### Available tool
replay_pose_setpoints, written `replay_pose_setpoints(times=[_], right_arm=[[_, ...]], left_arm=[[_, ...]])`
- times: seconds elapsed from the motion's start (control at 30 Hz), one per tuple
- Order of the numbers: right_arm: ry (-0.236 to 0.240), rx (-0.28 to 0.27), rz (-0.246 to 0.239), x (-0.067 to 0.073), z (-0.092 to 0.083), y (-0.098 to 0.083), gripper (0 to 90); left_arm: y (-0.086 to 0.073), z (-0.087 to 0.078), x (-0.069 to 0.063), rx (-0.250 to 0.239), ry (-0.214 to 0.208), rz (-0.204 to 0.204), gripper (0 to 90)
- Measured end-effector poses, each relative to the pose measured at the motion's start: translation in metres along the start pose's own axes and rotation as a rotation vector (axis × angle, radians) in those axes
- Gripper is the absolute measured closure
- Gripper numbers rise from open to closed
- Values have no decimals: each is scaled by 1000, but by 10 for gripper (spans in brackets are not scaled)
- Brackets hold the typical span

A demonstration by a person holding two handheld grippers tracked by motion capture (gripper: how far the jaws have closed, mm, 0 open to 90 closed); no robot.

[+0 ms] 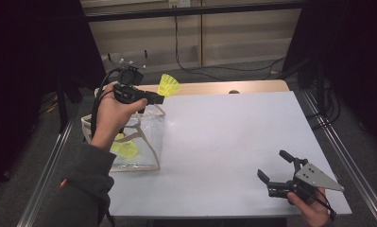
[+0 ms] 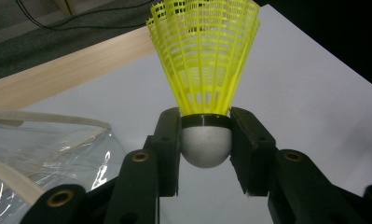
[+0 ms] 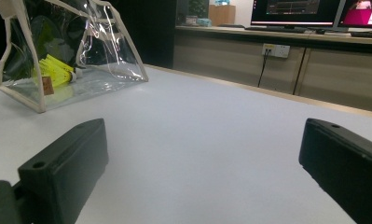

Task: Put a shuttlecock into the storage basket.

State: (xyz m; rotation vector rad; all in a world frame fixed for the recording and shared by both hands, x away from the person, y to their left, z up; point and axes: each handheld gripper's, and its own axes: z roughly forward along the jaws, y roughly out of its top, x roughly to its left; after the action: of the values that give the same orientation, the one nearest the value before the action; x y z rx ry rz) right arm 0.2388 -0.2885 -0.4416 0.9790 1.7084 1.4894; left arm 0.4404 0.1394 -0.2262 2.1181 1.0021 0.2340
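A yellow shuttlecock (image 2: 204, 51) with a white cork head is pinched by that head between the jaws of my left gripper (image 2: 205, 149). In the high view the left gripper (image 1: 158, 98) is held up above the clear plastic bag (image 1: 143, 142) at the table's left edge, the shuttlecock (image 1: 168, 85) sticking out to the right. Another yellow shuttlecock (image 1: 124, 147) lies inside the bag (image 3: 95, 70); the right gripper view shows it (image 3: 58, 72) through the plastic. My right gripper (image 1: 273, 170) rests low at the front right, jaws wide apart with nothing between them.
A white board (image 1: 224, 146) covers the wooden table (image 1: 214, 88). Metal rails (image 1: 49, 161) run along both sides. Cables (image 1: 191, 66) trail on the floor beyond, in front of a cabinet wall (image 3: 249, 56).
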Motion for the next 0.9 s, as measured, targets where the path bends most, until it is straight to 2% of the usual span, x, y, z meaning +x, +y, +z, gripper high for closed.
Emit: replay_pose_setpoints(times=[0.27,0.57,0.8,0.9], right_arm=[[-1,-3,-2,0,0,0,12],[1,-2,-2,0,0,0,11],[1,-2,-3,0,0,0,12],[0,-1,-3,0,0,0,11]], left_arm=[[-1,-4,4,-7,10,-13,649],[-1,-9,9,-4,23,-5,649],[-3,-13,12,-17,33,-27,649],[-4,-15,15,-11,40,-23,650]])
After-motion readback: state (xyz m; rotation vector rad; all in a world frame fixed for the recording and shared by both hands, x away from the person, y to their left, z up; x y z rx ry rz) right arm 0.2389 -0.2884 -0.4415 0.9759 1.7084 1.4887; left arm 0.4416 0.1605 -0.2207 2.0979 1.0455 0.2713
